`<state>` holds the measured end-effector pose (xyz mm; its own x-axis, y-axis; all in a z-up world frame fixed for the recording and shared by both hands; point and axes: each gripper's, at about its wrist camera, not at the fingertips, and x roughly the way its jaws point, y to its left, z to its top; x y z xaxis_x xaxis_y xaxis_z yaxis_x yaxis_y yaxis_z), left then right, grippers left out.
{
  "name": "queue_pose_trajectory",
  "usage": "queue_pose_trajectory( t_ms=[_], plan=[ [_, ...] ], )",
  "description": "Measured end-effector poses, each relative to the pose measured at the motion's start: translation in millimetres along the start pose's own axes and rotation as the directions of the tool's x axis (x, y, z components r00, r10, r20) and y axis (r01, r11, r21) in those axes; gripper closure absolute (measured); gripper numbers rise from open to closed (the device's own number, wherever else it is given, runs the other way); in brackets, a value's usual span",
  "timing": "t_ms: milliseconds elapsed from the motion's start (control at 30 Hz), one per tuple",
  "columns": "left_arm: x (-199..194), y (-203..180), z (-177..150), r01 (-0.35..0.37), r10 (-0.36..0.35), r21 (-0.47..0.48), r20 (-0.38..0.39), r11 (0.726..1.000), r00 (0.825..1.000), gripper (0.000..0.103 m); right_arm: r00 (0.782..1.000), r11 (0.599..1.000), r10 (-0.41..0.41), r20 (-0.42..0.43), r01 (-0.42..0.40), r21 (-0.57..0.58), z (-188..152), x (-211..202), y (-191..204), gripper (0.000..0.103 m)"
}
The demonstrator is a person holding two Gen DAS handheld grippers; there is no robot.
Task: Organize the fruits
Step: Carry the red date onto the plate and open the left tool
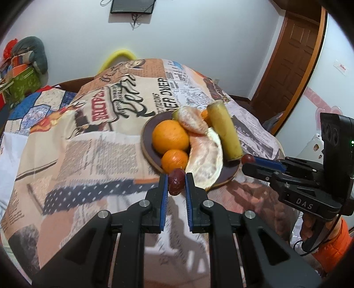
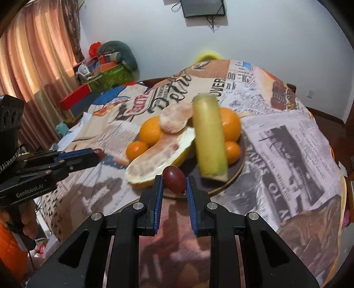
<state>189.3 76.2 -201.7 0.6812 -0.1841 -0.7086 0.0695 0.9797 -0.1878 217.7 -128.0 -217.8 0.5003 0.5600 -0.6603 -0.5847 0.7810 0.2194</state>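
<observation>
Both hand-held grippers [image 1: 176,180] [image 2: 173,180] around red fruits [image 1: 176,182] [image 2: 174,180]

- White walls [image 1: 199,37] all round, evenly lit.
- A dark screen [image 2: 202,7] hangs high on the far wall, cables dangling below it.
- A brown wooden door [image 1: 287,66] stands at the right.
- Pinkish curtains [image 2: 33,55] glow with daylight at the left.
- Boxes and cushions, piled [image 2: 106,64] beside the curtains.
- A round table under a newsprint-patterned cloth [image 1: 88,144].
- Something yellow [image 1: 117,57] behind the table, possibly a chair back.
</observation>
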Motion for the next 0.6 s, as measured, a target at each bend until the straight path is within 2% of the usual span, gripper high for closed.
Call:
queue_pose_trajectory(
  t_ms=[267,600],
  plan=[
    [26,-15,24,0.023,-0.023,0.033,0.001,0.999,1.000,0.089,1.000,1.000,-0.002,0.018,0.002,-0.008,9,7,-9,0.083],
    [53,-16,41,0.016,-0.015,0.039,-0.008,0.999,1.000,0.089,1.000,1.000,0.002,0.026,-0.002,-0.029,12,13,-10,0.083]
  ],
)
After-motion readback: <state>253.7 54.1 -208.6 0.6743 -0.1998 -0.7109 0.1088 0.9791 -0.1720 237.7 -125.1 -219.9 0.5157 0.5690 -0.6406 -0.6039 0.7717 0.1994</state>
